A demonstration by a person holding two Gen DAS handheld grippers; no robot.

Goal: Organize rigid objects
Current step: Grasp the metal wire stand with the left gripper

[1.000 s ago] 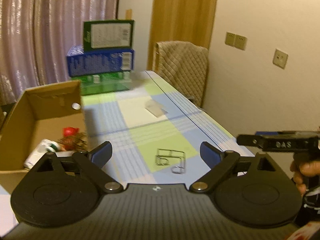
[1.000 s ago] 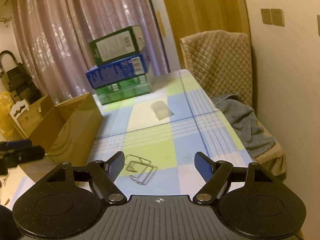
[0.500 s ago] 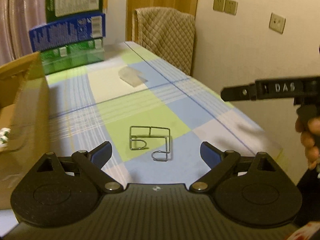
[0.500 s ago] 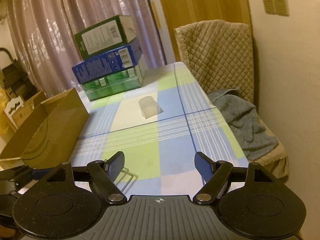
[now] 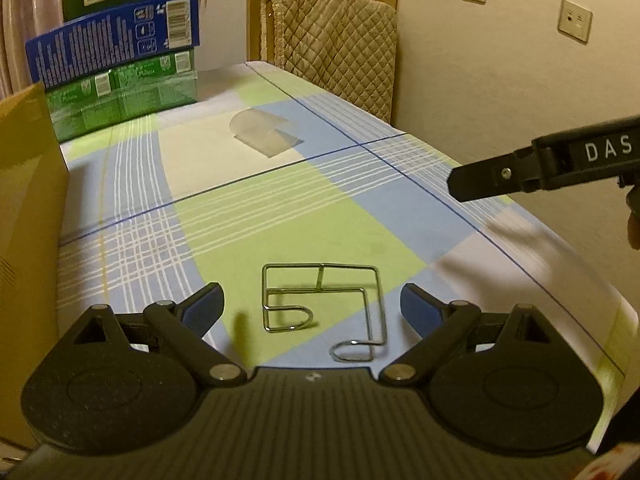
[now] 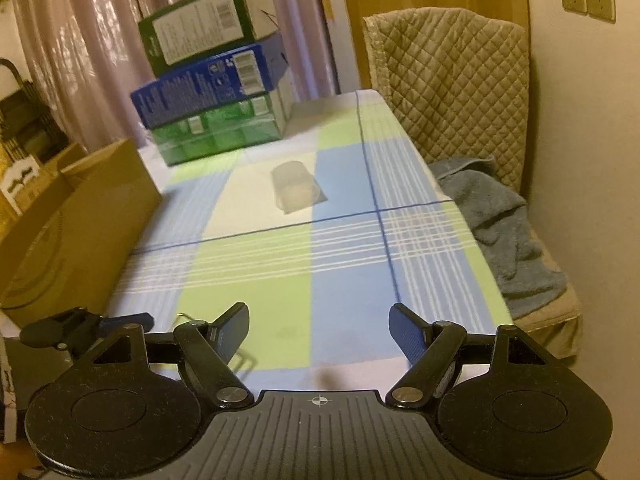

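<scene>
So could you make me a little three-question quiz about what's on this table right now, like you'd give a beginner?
1. True or false: the left gripper is already clamped on the wire rack.
2. Which lies farther up the checked tablecloth, beyond the wire rack: A) a clear plastic cup on its side, B) a red apple, C) a metal spoon?
3. How many boxes make up the box stack at the far end of the table?

Key
1. False: both fingers stand apart on either side of the rack, not touching it.
2. A.
3. Three: a light green one at the bottom, blue in the middle, dark green on top.
</scene>
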